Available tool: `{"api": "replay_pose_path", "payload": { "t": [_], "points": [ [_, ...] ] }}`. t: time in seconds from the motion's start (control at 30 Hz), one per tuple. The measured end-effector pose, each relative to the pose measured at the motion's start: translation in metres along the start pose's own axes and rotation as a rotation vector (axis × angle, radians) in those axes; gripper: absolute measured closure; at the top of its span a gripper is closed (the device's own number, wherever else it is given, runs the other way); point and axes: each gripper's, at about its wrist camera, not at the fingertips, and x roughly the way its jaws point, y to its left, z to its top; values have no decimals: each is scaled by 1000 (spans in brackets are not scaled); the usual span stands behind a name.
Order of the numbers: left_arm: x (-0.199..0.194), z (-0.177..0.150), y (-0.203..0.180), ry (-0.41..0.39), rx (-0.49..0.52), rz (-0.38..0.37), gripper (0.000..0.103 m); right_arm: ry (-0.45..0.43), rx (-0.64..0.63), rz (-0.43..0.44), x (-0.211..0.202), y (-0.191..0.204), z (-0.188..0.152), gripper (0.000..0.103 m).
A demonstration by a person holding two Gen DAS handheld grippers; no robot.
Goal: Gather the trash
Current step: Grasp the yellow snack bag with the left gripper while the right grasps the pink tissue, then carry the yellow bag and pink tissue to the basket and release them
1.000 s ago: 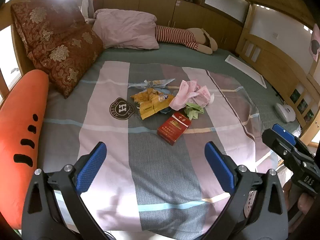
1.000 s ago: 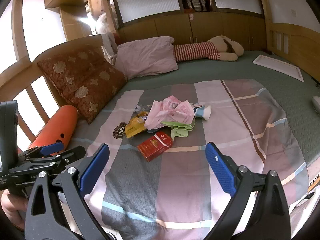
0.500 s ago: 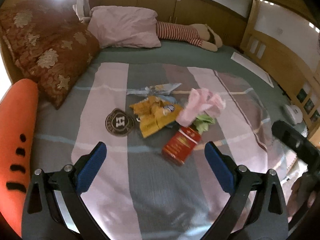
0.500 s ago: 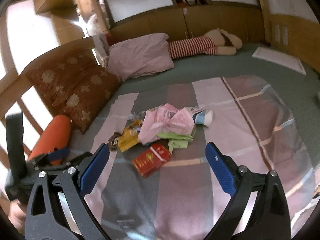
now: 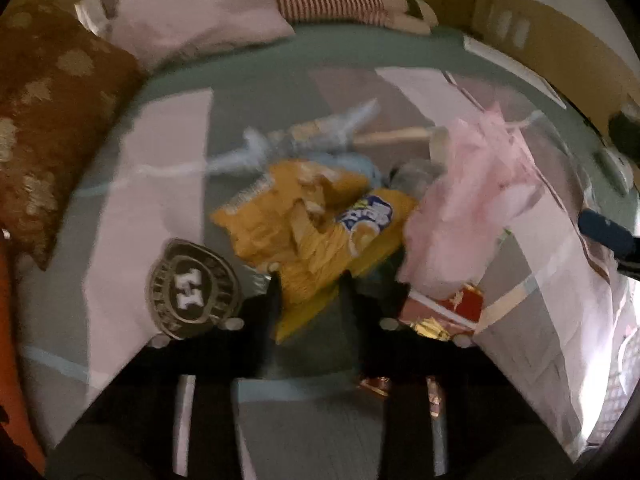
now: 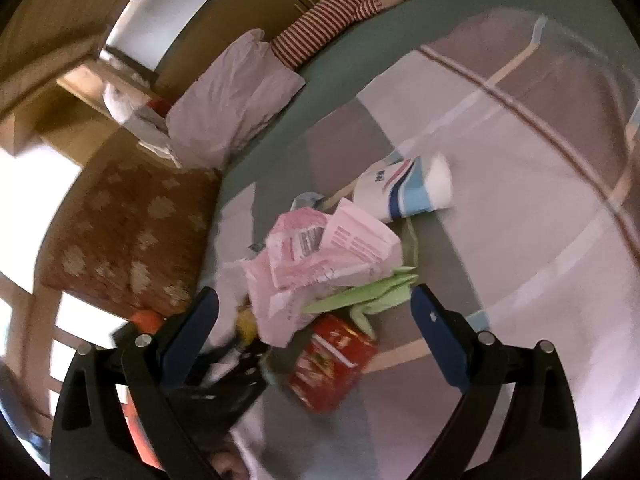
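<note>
A trash pile lies on the striped bedspread: a yellow snack bag, a pink plastic bag, a red cigarette box, green paper, a blue wrapper and a paper cup. My left gripper has its jaws narrowed around the near edge of the yellow snack bag. My right gripper is open above the pink bag and red box, touching nothing.
A brown floral cushion and a pink pillow lie at the bed head, beside a striped plush toy. An orange bolster lies along the left edge. A round logo patch is on the spread.
Both grippers moved in close to the trash pile. The left jaws went from wide open to closed around the yellow snack bag. The right gripper tilted and stayed open.
</note>
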Motion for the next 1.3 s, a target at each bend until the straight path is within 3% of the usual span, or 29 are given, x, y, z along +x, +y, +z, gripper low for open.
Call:
{"api": "replay_pose_path", "payload": {
  "t": [0.2, 0.3, 0.37, 0.43, 0.53, 0.57, 0.6, 0.83, 0.9, 1.0, 1.1, 1.3],
  "points": [
    [-46, -1, -4, -48, 28, -43, 86, 37, 24, -32, 29, -3, 5, 8],
    [-98, -1, 5, -74, -44, -59, 86, 66, 69, -51, 42, -10, 6, 8],
    [-138, -4, 9, -134, -82, -121, 86, 77, 77, -41, 48, -11, 7, 9],
    [-180, -11, 4, -224, -77, -137, 86, 86, 56, -35, 52, -9, 8, 22],
    [-224, -35, 5, -333, -108, -138, 86, 105, -12, -29, 50, 1, 7, 57],
    [-229, -44, 7, -344, -133, -133, 85, 114, -27, -12, 47, 4, 6, 78],
    [-230, -50, 10, -346, -154, -131, 85, 107, -48, -3, 40, 10, 6, 80],
    [-223, -67, 26, -301, -244, -107, 85, 13, -202, 121, -41, 51, -1, 84],
    [-224, -68, 28, -300, -252, -117, 85, -42, -273, 121, -72, 65, -8, 84],
    [-225, -68, 29, -301, -257, -133, 85, -184, -467, 33, -130, 84, -32, 84],
    [-223, -68, 28, -300, -255, -139, 85, -267, -584, -69, -160, 83, -56, 84],
    [-217, -69, 19, -257, -264, -121, 85, -249, -602, -175, -165, 52, -96, 84]
  ]
}}
